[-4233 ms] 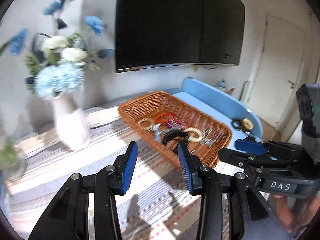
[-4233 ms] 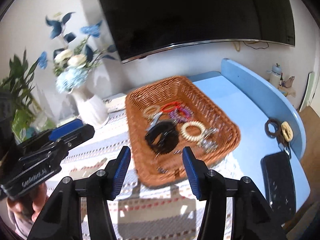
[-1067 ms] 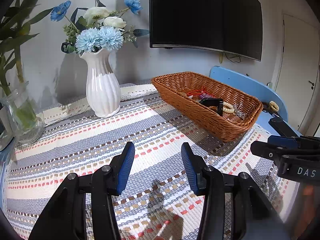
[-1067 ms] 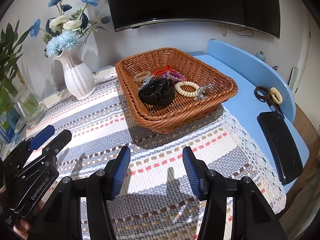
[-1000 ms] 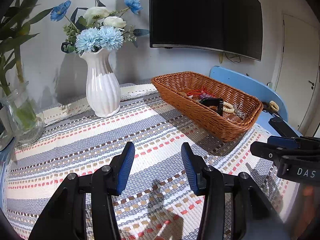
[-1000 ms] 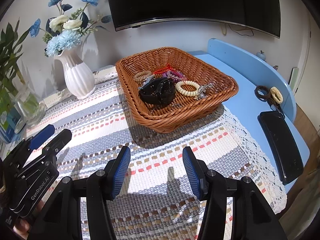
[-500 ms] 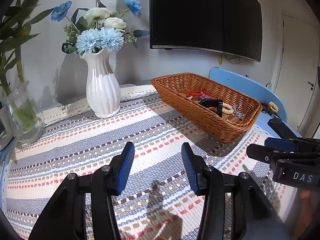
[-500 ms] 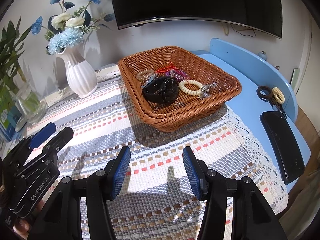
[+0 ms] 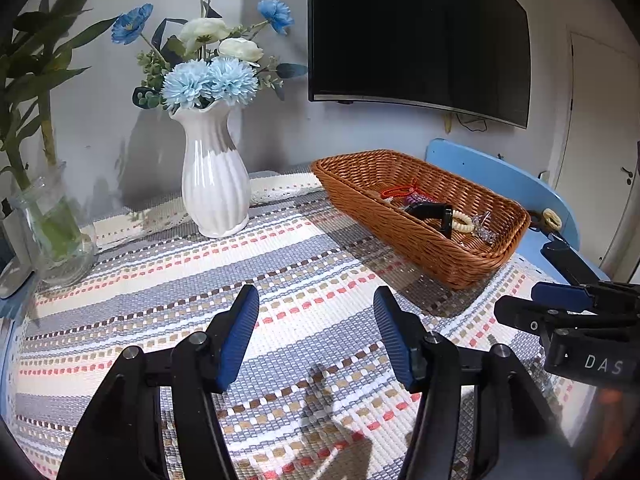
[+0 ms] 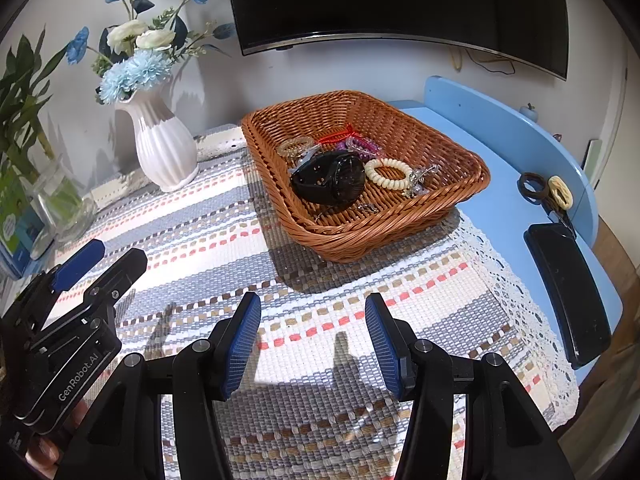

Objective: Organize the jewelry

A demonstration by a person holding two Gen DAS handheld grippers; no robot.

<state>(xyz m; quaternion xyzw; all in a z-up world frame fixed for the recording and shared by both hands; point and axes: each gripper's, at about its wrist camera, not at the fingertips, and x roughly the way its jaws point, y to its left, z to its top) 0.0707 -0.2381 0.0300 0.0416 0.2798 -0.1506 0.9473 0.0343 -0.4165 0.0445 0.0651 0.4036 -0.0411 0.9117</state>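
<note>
Presently the wicker basket (image 10: 400, 216) of jewelry lies ahead of the empty, parted right gripper (image 10: 312, 340), the nearer; the left gripper (image 9: 316, 332) is opening, empty.

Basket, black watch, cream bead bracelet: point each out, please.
Basket (image 10: 404, 227), right wrist view, near rim.
Black watch (image 10: 334, 180), right wrist view, middle of its body.
Cream bead bracelet (image 10: 378, 181), right wrist view, near side of ring.

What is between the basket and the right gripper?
Only bare striped cloth, with the basket's shadow on it, lies before the right gripper. Its jaws hold nothing. The right wrist view shows this.
</note>
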